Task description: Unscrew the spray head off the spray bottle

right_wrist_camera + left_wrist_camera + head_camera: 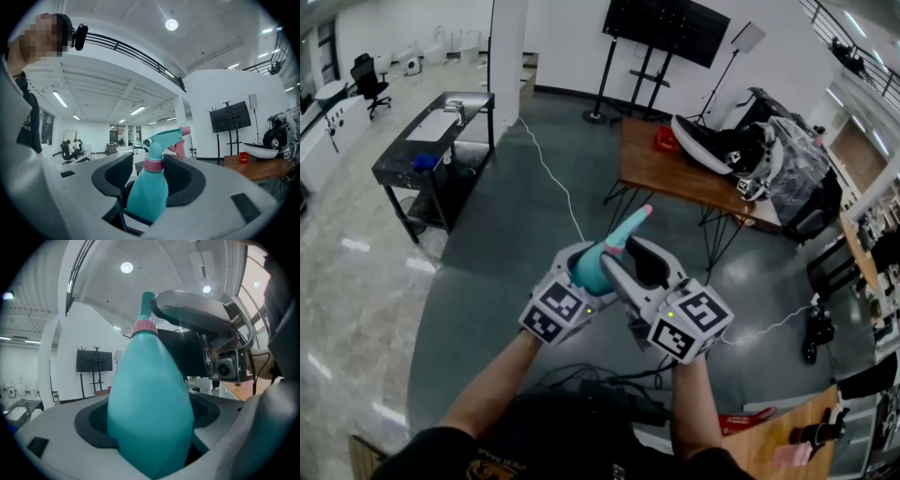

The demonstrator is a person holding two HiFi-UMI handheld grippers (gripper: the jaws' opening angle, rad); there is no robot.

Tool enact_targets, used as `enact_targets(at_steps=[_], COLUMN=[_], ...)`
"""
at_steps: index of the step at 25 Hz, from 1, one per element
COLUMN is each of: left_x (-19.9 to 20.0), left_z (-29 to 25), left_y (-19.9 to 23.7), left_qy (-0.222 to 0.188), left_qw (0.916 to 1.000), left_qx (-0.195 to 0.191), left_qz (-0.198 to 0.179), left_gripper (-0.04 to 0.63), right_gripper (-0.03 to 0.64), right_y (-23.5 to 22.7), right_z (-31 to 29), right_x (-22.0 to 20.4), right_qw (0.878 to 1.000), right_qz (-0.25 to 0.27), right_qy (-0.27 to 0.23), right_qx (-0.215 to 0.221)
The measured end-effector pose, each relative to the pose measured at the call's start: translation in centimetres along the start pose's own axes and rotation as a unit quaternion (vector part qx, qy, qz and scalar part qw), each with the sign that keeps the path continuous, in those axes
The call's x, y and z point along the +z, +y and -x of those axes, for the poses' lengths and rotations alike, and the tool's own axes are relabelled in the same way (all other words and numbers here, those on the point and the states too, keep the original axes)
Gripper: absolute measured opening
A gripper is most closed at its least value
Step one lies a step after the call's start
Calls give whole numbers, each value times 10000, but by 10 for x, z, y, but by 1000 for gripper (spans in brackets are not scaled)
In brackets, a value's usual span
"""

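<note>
Office floor (478,309), spray bottle (150,404) gripped by left fingers (56,432), loose between right fingers (220,187)

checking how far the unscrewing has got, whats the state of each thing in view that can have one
left claw: shut on the body of the spray bottle
spray bottle: held in the air, tilted
spray head: on the bottle, pink collar at the neck; how loose, cannot tell
right claw: open, bottle neck between its jaws, pads not pressing
screen on stand: dark
</note>
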State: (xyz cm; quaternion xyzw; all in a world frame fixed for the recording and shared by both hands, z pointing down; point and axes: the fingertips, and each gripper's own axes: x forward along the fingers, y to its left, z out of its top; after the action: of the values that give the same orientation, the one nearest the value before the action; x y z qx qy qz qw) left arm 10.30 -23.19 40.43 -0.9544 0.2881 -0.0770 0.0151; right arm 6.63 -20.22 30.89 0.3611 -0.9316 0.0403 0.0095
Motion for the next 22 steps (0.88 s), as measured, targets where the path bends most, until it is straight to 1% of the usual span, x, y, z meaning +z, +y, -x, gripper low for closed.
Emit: enact_targets(at_steps=[3, 5, 6, 9, 12, 17, 22], left_x=[1, 1, 1, 2, 5, 8, 9], left_z=[0, 0, 0, 1, 3, 13, 25], left_y=[-3, -6, -7, -12, -24, -49, -72], left_qy=[19, 35, 42, 35, 14, -18, -123], left_qw=[10000, 9999, 9999, 9992, 9963, 9837, 9663], left_qx=[-63, -119, -157, -379, -848, -1768, -2543], left_qz=[-25, -47, -59, -98, -173, -317, -389], left_gripper=[433, 433, 433, 433, 433, 433, 433], right_gripper=[198, 154, 146, 146, 144, 144, 144], right_y=[-5, -10, -11, -9, -7, 5, 17], right_z=[0, 3, 4, 8, 16, 34, 49], right_x=[1, 1, 0, 1, 2, 1, -1], right_qw=[9998, 9997, 9998, 9998, 9985, 9913, 9813], right_qz=[-86, -75, -59, -41, -70, -75, 49], right_qy=[-144, -166, -160, -169, -239, -375, -408], right_qx=[-78, -152, -132, 112, 495, 1260, 1881])
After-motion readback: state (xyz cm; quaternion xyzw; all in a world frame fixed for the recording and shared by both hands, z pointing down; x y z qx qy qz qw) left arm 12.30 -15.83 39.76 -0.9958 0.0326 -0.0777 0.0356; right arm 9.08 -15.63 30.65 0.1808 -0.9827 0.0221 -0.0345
